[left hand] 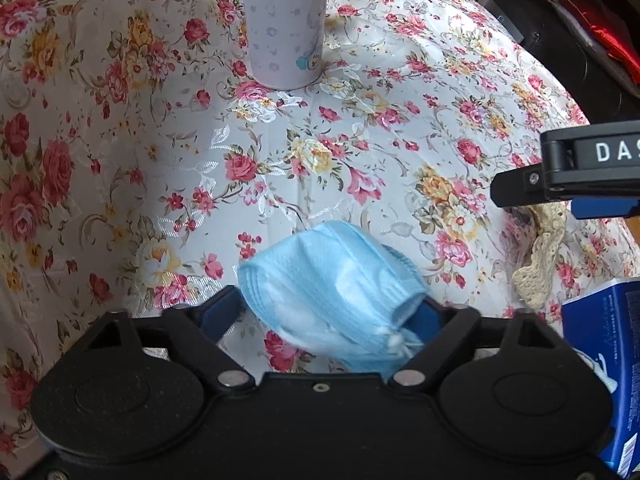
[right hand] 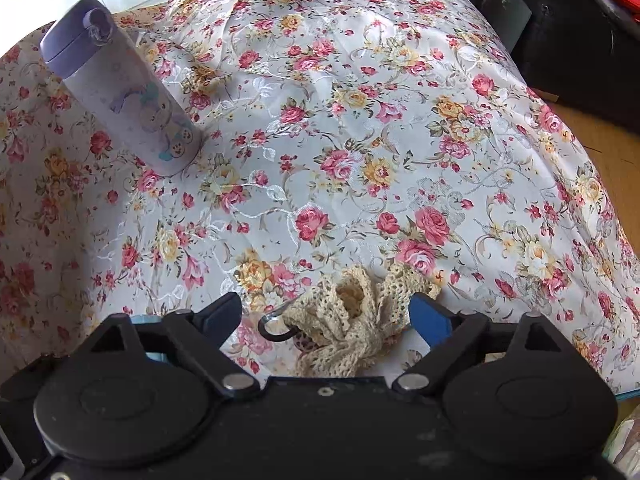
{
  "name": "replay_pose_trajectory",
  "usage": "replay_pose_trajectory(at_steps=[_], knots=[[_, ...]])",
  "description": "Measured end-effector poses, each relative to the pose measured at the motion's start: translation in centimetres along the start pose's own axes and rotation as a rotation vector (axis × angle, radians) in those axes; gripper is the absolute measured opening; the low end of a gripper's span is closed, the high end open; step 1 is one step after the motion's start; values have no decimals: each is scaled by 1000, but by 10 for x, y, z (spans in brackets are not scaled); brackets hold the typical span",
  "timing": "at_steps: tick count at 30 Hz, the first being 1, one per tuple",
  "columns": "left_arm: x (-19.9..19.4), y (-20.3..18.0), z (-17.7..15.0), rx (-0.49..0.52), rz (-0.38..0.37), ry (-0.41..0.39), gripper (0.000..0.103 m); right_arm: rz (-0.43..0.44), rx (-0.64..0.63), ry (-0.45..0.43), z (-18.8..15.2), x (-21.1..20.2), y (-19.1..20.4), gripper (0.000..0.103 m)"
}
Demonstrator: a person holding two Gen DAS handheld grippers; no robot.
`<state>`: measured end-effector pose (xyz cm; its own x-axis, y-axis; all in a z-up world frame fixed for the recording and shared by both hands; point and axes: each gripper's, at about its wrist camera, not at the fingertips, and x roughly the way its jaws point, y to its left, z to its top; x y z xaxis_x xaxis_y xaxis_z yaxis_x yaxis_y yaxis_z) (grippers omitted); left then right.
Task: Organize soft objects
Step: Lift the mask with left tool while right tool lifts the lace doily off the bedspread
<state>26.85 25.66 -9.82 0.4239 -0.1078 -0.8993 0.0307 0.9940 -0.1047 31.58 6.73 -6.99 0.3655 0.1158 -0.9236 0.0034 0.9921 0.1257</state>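
Note:
A crumpled light-blue face mask (left hand: pixel 328 280) lies bulged up on the floral tablecloth (left hand: pixel 160 160). My left gripper (left hand: pixel 330 298) straddles it, and both fingers touch its ends, squeezing it. A cream crocheted lace pouch (right hand: pixel 352 320) with a dark ring (right hand: pixel 276 330) lies bunched on the cloth between the fingers of my right gripper (right hand: pixel 326 300). That gripper stands open, with gaps on both sides of the pouch. In the left wrist view the right gripper (left hand: pixel 520 188) reaches in from the right edge above the lace pouch (left hand: pixel 540 264).
A tall lilac drinking bottle (left hand: pixel 284 28) (right hand: pixel 124 92) stands upright at the back of the table. A dark-blue carton (left hand: pixel 604 340) sits at the right, near the lace. The tablecloth drops off at the right edge towards dark furniture (right hand: pixel 580 60).

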Motion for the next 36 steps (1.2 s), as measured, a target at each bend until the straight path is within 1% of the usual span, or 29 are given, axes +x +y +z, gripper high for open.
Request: replay_pose_trajectory(at_steps=[1, 3, 6, 9, 12, 13, 14, 16, 17, 18, 21, 27, 28, 29, 33, 36], knots=[[0, 2, 1, -8, -2, -3, 75, 0, 4, 3, 0, 1, 0, 92], [-2, 7, 2, -35, -14, -3, 74, -8, 13, 9, 1, 3, -1, 94], [-5, 15, 3, -77, -25, -11, 74, -21, 9, 41, 0, 10, 1, 95], [-5, 20, 4, -109, -21, -16, 74, -26, 20, 73, -1, 21, 3, 96], [-6, 25, 5, -133, -24, -21, 74, -60, 32, 79, 0, 29, 5, 96], [-6, 26, 6, -140, -26, -22, 74, -71, 28, 85, 0, 32, 6, 93], [-6, 28, 6, -146, -28, -22, 74, -96, 14, 88, -1, 34, 8, 88], [-6, 30, 6, -155, -28, -24, 74, -163, -41, 72, -3, 34, 14, 59], [-7, 30, 6, -158, -29, -27, 74, -171, -68, 60, -5, 31, 16, 51], [-7, 31, 6, -162, -29, -29, 74, -156, -82, 60, -5, 28, 17, 50], [-9, 33, 6, -169, -27, -37, 74, -101, -63, 59, -6, 16, 16, 47], [-17, 38, 5, -187, -17, -70, 73, -35, -61, 13, -13, -22, 20, 47], [-19, 40, 5, -191, -14, -79, 66, -23, -63, 4, -16, -31, 21, 47], [-21, 41, 4, -198, -16, -87, 61, -8, -64, -5, -19, -39, 22, 47], [-34, 47, 0, -219, -11, -140, 61, 58, -88, -46, -39, -79, 27, 48], [-43, 52, -3, -237, 2, -173, 61, 85, -130, -63, -59, -102, 32, 48]])
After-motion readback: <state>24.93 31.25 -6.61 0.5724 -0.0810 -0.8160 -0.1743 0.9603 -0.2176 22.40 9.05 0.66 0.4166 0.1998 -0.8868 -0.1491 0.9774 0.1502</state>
